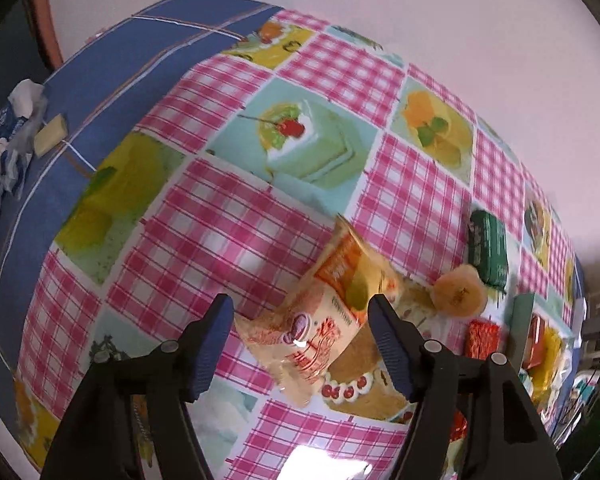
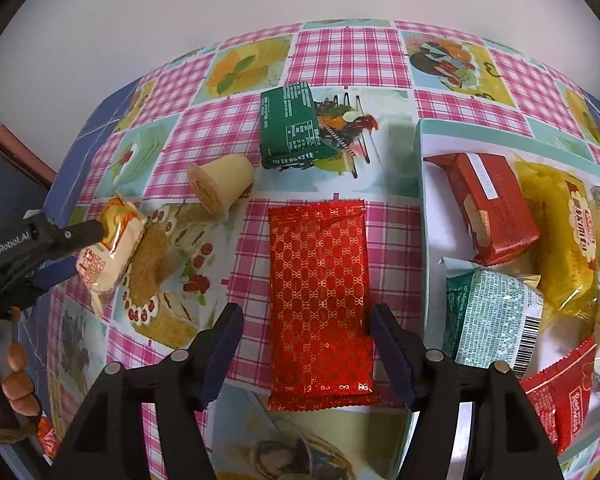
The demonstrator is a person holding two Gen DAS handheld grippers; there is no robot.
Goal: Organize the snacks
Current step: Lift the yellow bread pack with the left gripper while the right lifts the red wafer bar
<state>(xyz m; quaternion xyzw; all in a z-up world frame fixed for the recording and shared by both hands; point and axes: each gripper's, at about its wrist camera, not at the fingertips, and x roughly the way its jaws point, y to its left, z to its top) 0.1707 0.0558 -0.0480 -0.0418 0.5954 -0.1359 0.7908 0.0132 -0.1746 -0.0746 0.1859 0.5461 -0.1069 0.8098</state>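
Note:
My left gripper (image 1: 300, 320) is open, its fingers on either side of an orange-and-cream snack packet (image 1: 328, 312) that lies on the patterned tablecloth. The same packet (image 2: 112, 252) shows in the right wrist view with the left gripper's finger at its edge. My right gripper (image 2: 306, 332) is open around a red foil packet (image 2: 320, 300) flat on the table. A green packet (image 2: 290, 124) and a yellow jelly cup (image 2: 220, 184) lying on its side are beyond it. A white tray (image 2: 432, 240) at the right holds several snack packets.
The table has a pink checked cloth with cake pictures (image 1: 260, 208) over a blue cloth (image 1: 112, 64). A tissue pack and a small pale block (image 1: 50, 134) lie at the far left. A pale wall stands behind the table.

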